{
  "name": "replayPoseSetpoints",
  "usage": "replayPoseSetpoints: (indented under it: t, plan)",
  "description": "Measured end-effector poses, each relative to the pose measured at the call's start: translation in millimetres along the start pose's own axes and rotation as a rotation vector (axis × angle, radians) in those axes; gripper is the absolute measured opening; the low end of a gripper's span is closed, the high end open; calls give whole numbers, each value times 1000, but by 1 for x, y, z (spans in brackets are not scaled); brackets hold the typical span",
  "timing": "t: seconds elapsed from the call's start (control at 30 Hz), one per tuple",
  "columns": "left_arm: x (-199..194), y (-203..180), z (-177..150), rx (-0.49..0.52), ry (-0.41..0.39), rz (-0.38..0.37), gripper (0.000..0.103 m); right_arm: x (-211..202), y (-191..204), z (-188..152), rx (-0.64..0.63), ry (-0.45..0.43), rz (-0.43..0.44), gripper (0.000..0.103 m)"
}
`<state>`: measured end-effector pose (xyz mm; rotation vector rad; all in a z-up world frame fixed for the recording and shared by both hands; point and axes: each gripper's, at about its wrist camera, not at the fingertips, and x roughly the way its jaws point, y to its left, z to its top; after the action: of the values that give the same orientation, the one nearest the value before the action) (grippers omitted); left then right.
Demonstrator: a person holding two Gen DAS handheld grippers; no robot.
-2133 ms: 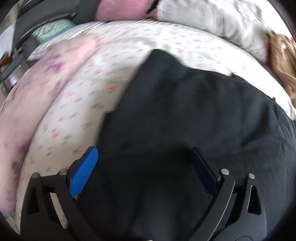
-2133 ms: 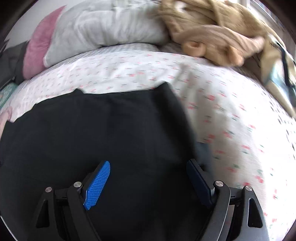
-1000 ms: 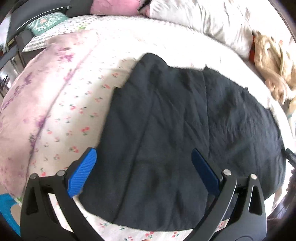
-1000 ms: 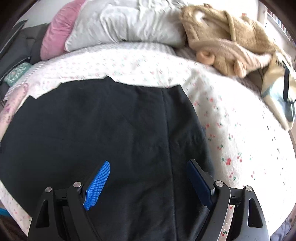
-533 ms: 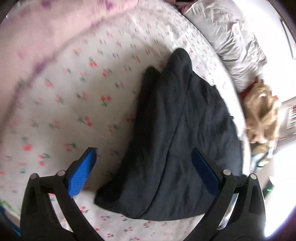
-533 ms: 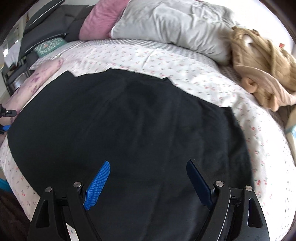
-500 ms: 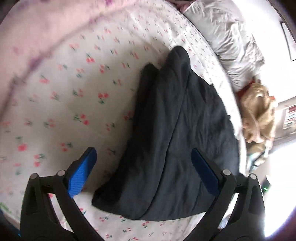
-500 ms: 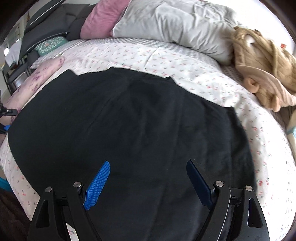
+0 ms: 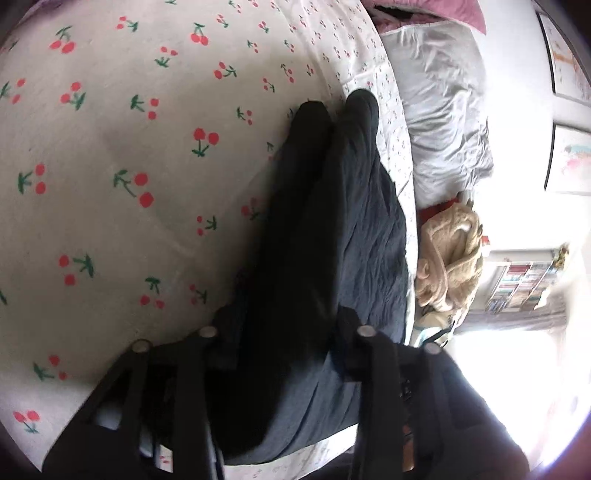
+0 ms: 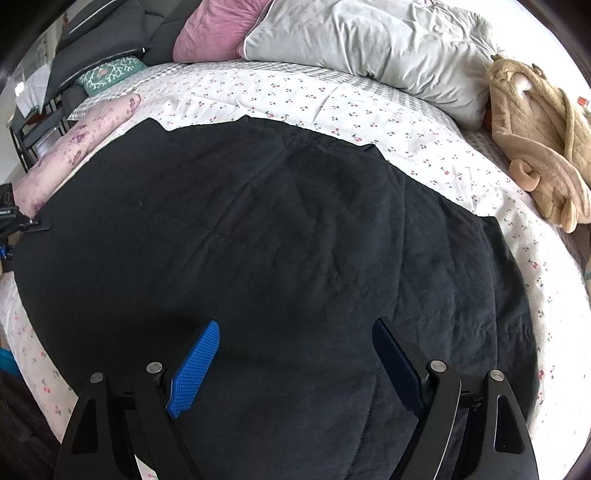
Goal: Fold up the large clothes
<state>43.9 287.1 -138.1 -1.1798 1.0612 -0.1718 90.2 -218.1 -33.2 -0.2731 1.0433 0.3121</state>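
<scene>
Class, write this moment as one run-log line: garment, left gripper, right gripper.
black garment: spread on bed | left gripper: jaws closing, garment edge between them | right gripper: jaws open above garment

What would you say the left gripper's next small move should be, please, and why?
Probably finish closing: the left gripper has its jaws closing around the edge of the black garment on the bedsheet, while the right gripper hangs open above it.

A bed (image 10: 369, 107) covered by a cherry-print sheet (image 9: 110, 155) is seen. A black garment (image 10: 295, 258) is spread flat across its near half. At the far end, grey (image 10: 369, 40) and pink (image 10: 210, 29) pillows are laid; a tan plush (image 10: 539, 140) lies far right, a floral pillow (image 10: 81, 144) left.
</scene>
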Motion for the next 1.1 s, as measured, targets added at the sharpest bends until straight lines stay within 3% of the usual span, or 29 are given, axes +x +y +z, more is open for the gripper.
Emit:
replayPoseSetpoints:
  t: [0.1,0.27,0.33,0.4,0.5,0.6,0.73,0.87,0.93,1.03,1.1]
  plan:
    - [-8,-19,-3,39,-45,-24,27,-5,0,2,18,-17,32,86]
    - [-28,-75,-16,142,-129,-169,25,-16,3,7,57,-49,121,85]
    - [-33,-102,-25,195,-147,-226,24,-18,5,8,74,-51,164,78]
    - [-31,-135,-37,272,-149,-284,24,-15,8,9,93,-25,233,61]
    - [-19,-178,-57,365,-136,-348,24,-4,9,7,130,29,336,45]
    - [1,-217,-76,429,-97,-403,24,14,13,2,156,91,398,44]
    - [37,-255,-101,497,-31,-427,24,31,15,-2,171,99,405,45]
    - [87,-288,-128,559,46,-391,24,29,2,-3,216,115,461,45]
    - [109,-299,-141,576,81,-381,24,27,-27,-6,310,148,488,45]
    - [138,-309,-156,607,125,-354,24,20,-80,-15,441,125,473,48]
    - [162,-313,-170,634,167,-316,24,11,-123,-24,553,92,444,64]
